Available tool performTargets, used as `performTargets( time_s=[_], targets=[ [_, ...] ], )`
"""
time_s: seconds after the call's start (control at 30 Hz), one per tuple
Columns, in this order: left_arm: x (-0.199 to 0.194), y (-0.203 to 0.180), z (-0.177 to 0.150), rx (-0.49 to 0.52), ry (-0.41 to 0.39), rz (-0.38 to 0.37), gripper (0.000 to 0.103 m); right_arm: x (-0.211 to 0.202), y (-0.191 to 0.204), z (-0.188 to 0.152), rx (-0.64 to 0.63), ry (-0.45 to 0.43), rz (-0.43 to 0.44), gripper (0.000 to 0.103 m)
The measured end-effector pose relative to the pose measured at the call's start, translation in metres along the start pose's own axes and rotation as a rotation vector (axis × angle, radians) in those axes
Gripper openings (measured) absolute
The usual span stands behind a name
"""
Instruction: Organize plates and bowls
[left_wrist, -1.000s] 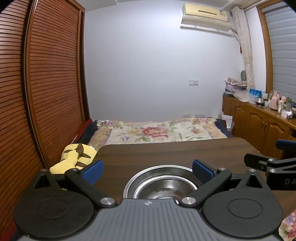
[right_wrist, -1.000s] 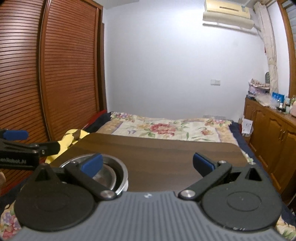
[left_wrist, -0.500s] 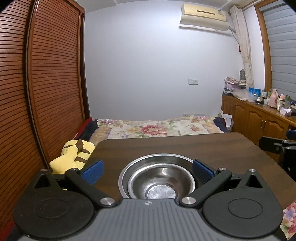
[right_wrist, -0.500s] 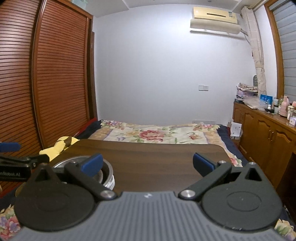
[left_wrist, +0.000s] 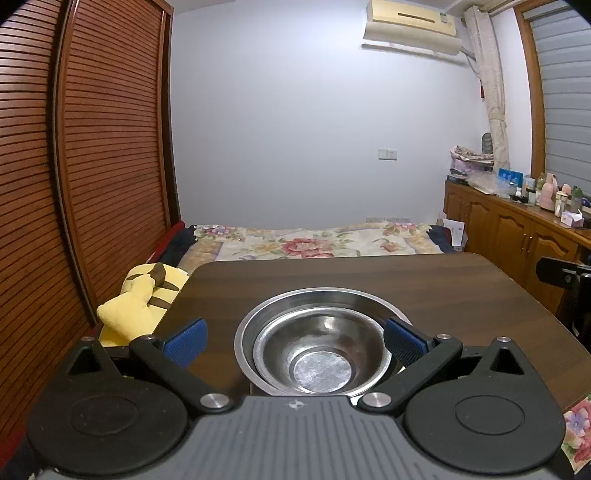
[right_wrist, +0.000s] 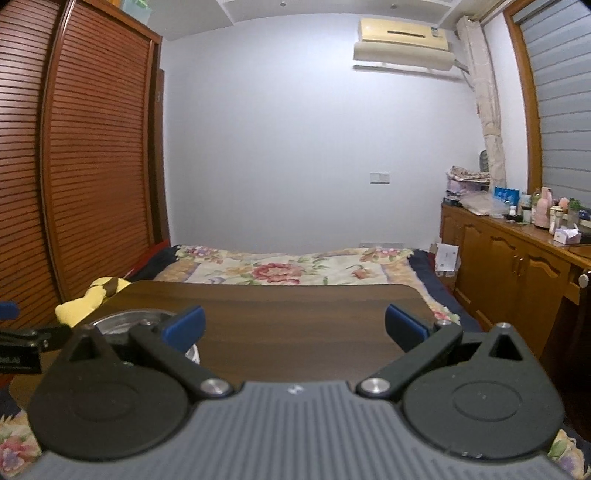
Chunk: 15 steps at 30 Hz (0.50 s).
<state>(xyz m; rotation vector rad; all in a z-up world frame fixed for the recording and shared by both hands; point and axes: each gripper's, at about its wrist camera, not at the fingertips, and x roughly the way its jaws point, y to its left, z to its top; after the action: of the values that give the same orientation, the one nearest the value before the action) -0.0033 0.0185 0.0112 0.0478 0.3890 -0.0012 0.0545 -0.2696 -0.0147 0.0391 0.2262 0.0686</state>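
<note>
Left gripper (left_wrist: 293, 338) has pulled back; nested steel bowls (left_wrist: 320, 349) sit between its parted jaws.

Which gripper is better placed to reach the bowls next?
Left. The left gripper is open with the bowls directly ahead; the right gripper faces bare table, bowls off to its left.

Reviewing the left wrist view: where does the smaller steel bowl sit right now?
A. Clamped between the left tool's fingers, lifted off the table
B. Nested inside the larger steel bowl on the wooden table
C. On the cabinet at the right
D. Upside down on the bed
B: the smaller steel bowl rests inside the larger steel bowl on the wooden table, with the left tool open around the pair.
</note>
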Motion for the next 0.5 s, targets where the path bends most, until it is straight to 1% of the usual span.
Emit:
performTargets(
  time_s=[0.5],
  targets=[
    [0.0027, 0.0044, 0.001, -0.006, -0.001, 0.009, 0.103, 0.0008, -0.0029, -0.0028, 0.005, 0.006, -0.01, 0.103]
  ],
)
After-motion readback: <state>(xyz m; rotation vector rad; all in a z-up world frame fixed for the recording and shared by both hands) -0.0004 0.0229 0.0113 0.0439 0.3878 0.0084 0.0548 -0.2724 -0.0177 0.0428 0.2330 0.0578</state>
